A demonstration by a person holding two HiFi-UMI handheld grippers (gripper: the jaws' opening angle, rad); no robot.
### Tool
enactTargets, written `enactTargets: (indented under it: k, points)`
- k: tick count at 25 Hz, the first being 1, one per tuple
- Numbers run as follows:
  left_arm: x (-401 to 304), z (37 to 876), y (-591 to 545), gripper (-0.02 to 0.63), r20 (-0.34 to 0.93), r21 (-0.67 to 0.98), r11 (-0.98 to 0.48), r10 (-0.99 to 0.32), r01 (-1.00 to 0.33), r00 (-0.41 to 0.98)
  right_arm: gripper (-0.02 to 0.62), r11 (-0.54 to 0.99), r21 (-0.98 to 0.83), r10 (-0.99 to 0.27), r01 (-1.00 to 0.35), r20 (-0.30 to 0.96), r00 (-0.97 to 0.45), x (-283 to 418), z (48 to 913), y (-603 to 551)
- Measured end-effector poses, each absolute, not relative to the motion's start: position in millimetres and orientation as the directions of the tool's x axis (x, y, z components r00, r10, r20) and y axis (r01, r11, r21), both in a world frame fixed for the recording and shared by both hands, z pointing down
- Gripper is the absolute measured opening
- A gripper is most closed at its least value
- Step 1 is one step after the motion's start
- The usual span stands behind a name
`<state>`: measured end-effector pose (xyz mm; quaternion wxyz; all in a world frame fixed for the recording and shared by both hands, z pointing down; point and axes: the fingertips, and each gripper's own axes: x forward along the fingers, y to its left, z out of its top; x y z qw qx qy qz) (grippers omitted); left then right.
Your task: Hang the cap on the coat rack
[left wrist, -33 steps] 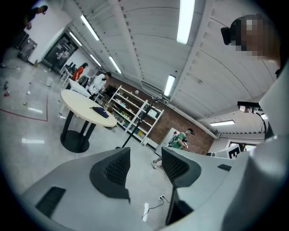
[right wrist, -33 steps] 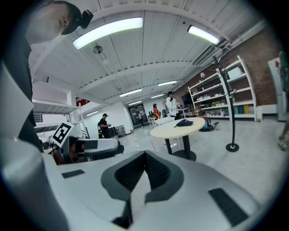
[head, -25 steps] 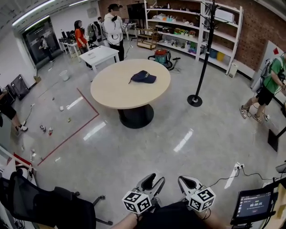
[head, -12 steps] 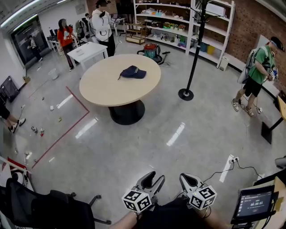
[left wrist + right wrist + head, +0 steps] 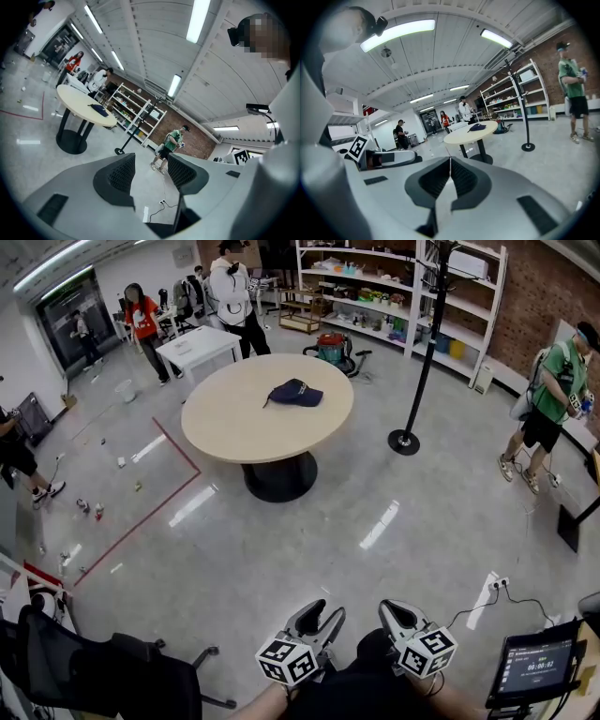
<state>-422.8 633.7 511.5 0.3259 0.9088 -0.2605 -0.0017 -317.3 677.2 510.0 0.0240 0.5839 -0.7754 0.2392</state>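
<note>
We see a bright, evenly lit room under long ceiling strip lights (image 5: 397,30), which leave pale streaks of glare on the glossy floor (image 5: 379,524). All views bend strongly towards their edges, and both gripper views darken to black at the corners.

The cap (image 5: 296,393) is dark blue matt cloth. The table (image 5: 225,423) has a smooth, pale, matt top. The floor (image 5: 309,521) is grey and glossy. The coat rack (image 5: 419,352) looks like black metal. The left gripper (image 5: 150,168) and right gripper (image 5: 450,168) are matt grey plastic.
</note>
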Motion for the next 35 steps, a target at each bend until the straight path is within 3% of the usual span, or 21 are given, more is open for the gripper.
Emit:
enactTargets:
  k: [9, 35]
  points:
    - [-423, 508, 621, 0.227, 0.196, 0.574, -0.658, -0.467, -0.487, 0.862, 0.005, 0.196, -0.383, -0.896, -0.903, 0.305, -0.324, -319, 509, 662]
    - [-259, 508, 459, 0.227, 0.263, 0.515, -0.58, -0.593, -0.631, 0.761, 0.005, 0.318, -0.488, -0.844, -0.813, 0.245, -0.478, -150, 525, 478]
